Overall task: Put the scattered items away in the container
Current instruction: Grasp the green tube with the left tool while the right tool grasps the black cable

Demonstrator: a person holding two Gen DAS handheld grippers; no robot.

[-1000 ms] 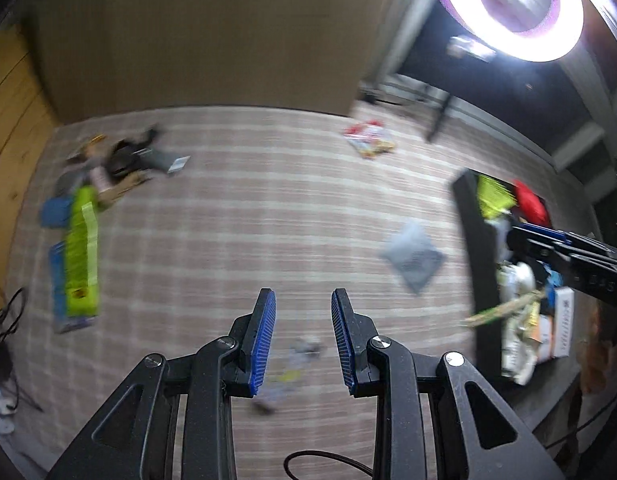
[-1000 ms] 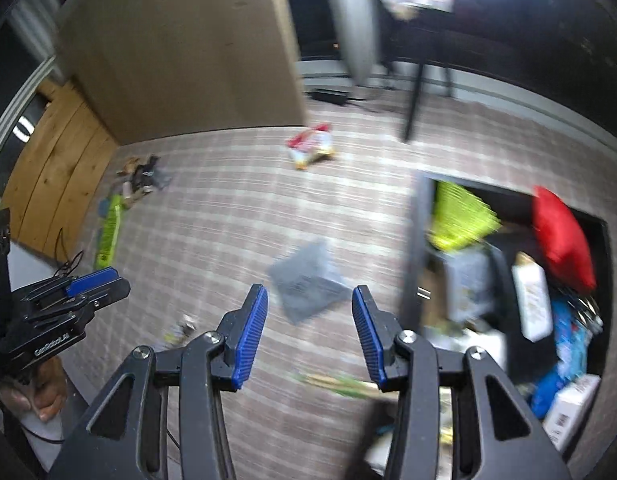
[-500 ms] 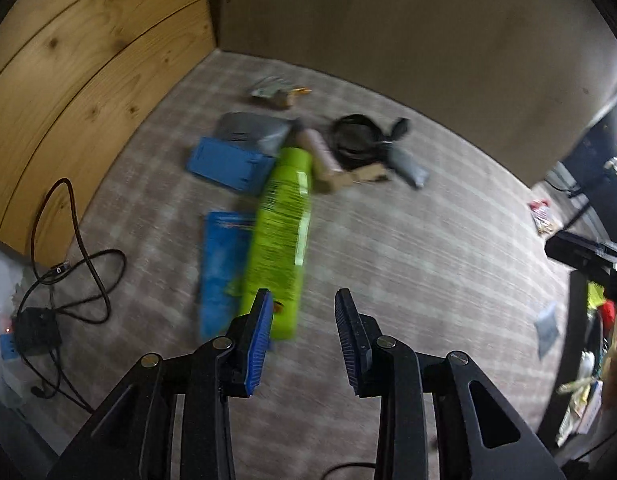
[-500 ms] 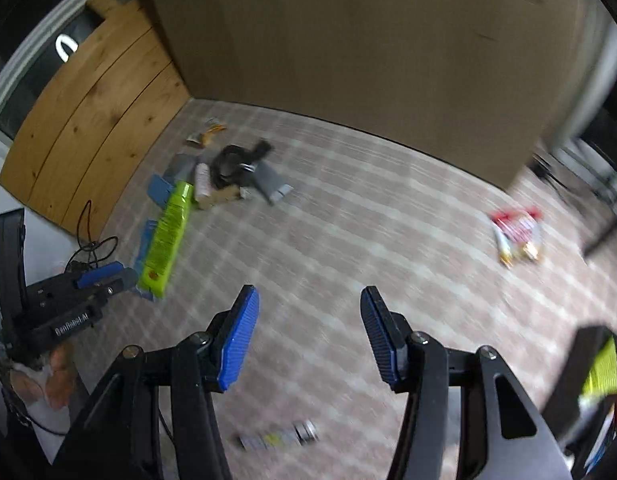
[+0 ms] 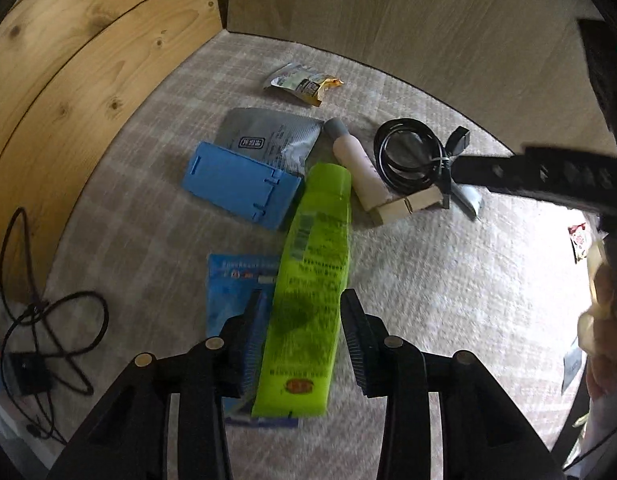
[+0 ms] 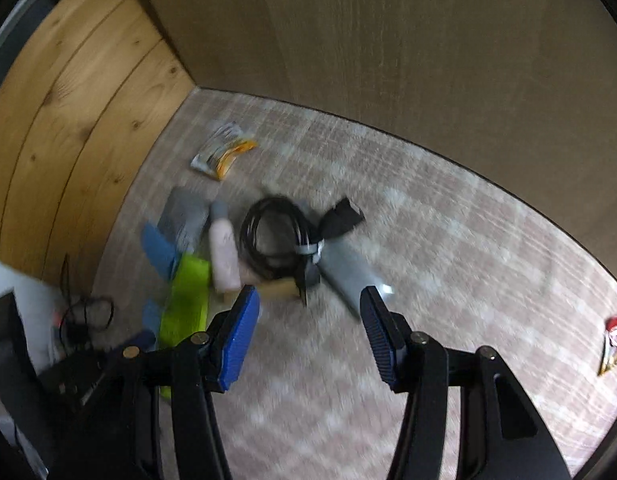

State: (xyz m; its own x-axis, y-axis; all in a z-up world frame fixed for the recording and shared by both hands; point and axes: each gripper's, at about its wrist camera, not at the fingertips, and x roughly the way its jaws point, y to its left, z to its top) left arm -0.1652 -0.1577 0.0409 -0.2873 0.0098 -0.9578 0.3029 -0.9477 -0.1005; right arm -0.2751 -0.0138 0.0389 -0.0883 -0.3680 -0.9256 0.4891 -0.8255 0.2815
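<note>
A lime-green tube (image 5: pixel 312 276) lies on the checked carpet, partly over a blue card pack (image 5: pixel 232 280). My left gripper (image 5: pixel 304 344) is open, its jaws on either side of the tube's lower end, not closed on it. Around it lie a blue flat case (image 5: pixel 240 184), a grey pouch (image 5: pixel 268 136), a pink bottle (image 5: pixel 358 164), a coiled black cable (image 5: pixel 412 152) and a snack wrapper (image 5: pixel 302 82). My right gripper (image 6: pixel 308 336) is open and empty, above the carpet just short of the cable (image 6: pixel 276 236), bottle (image 6: pixel 224 248) and green tube (image 6: pixel 186 300). The container is out of view.
Wooden panels (image 5: pixel 88 60) and a brown wall (image 5: pixel 388 8) close off the corner behind the pile. A black charger with cord (image 5: pixel 32 352) lies at the left. A wooden clothespin (image 5: pixel 408 206) sits by the cable. A red snack pack (image 6: pixel 614 340) lies at the far right.
Both grippers have swung from the container side toward the corner pile and moved closer. The left gripper's jaws now straddle the green tube.
</note>
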